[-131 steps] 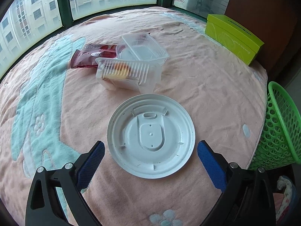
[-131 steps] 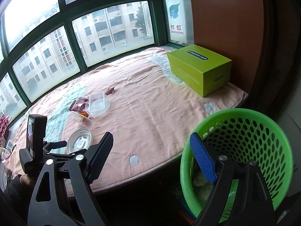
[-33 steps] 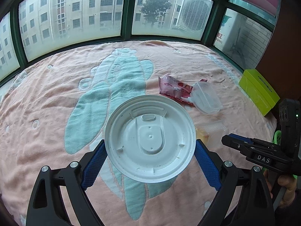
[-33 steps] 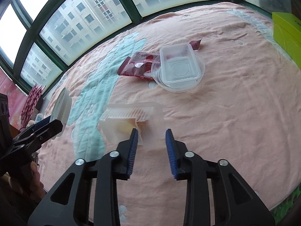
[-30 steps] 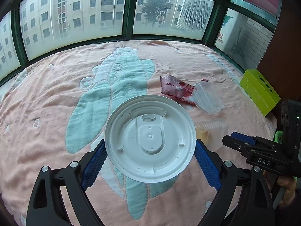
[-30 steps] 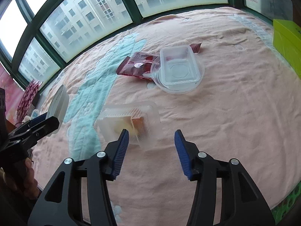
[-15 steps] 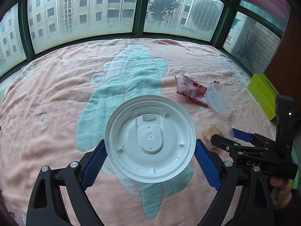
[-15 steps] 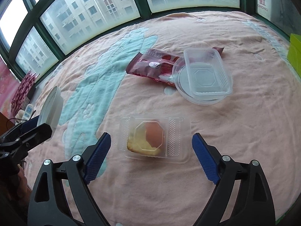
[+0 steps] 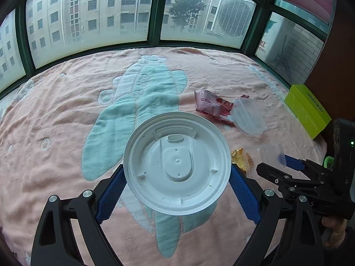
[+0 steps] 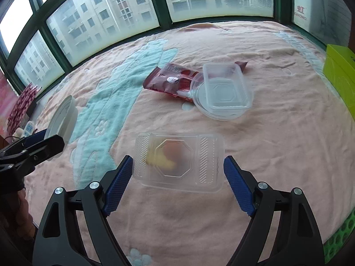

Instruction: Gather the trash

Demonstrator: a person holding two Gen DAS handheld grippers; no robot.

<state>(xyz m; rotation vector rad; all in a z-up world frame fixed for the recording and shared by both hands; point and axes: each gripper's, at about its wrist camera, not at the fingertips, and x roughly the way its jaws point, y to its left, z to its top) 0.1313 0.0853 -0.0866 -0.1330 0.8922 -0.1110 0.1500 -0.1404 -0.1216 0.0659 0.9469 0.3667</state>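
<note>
My left gripper [image 9: 176, 170] is shut on a round white plastic lid [image 9: 175, 166], gripped by its rim above the blanket; the lid [image 10: 63, 119] shows edge-on in the right wrist view. A clear clamshell box [image 10: 177, 157] with food scraps lies flat on the blanket between the pads of my right gripper [image 10: 177, 161]. Its jaws are closing, the pads right at the box's two ends, the box undeformed. Farther back lie a red snack wrapper [image 10: 168, 79] and stacked clear containers [image 10: 224, 90].
A pink blanket [image 10: 277, 133] with a teal figure covers the surface up to the windows. A lime-green box [image 9: 308, 113] stands at the right edge. A green mesh basket [image 10: 341, 241] sits below the near right edge. A hand [image 9: 335, 235] holds the right gripper.
The right gripper opened wide from a narrow gap and the clear box now lies flat between its pads, which have drawn in slightly. The left gripper lifted the lid and keeps holding it.
</note>
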